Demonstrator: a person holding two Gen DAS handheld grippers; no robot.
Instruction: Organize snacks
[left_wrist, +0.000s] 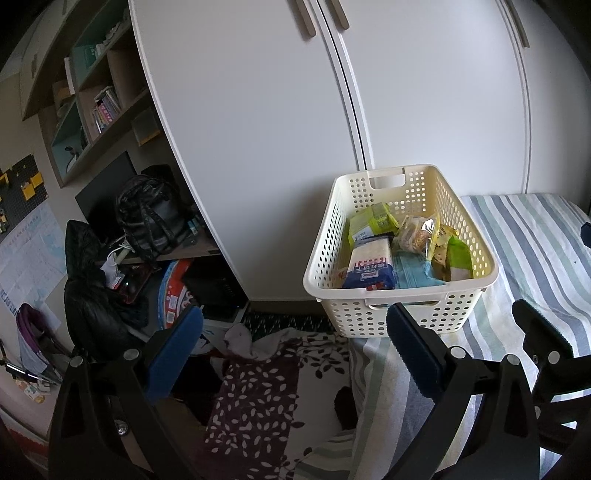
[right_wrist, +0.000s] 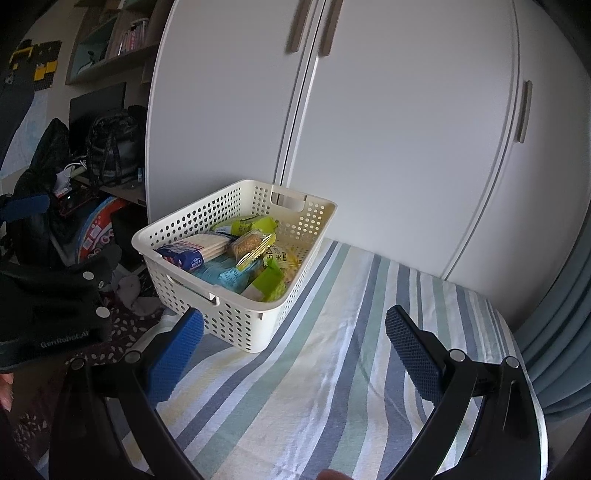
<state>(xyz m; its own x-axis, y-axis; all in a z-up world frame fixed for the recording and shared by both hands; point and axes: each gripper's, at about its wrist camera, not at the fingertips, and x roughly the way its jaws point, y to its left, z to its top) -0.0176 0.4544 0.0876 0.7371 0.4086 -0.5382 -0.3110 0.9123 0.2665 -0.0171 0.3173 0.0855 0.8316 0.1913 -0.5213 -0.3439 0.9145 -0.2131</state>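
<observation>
Both tongs hang spread wide with nothing between their blue-padded fingers. The left gripper (left_wrist: 291, 347) hovers over the edge of the bed, its left finger above a dark maroon blanket with white leaf print (left_wrist: 255, 402), its right finger over the striped blue, green and white bedsheet (left_wrist: 528, 251). Just ahead of that right finger, close to its tip, sits the cream perforated plastic basket with handle cut-outs (left_wrist: 332, 254), resting on the sheet against the tall white wardrobe doors (left_wrist: 258, 129). The snacks lie inside it: a blue and white packet of crackers (left_wrist: 369, 266) at the near left, a light blue wrapper (left_wrist: 413, 271) beside it, green packets (left_wrist: 460, 254) to the right, and a clear bag of brownish snack (left_wrist: 415, 232) further back. The right gripper (right_wrist: 293, 349) is over the open sheet, the basket (right_wrist: 236, 325) ahead and to the left, its near corner just beyond the left fingertip.
</observation>
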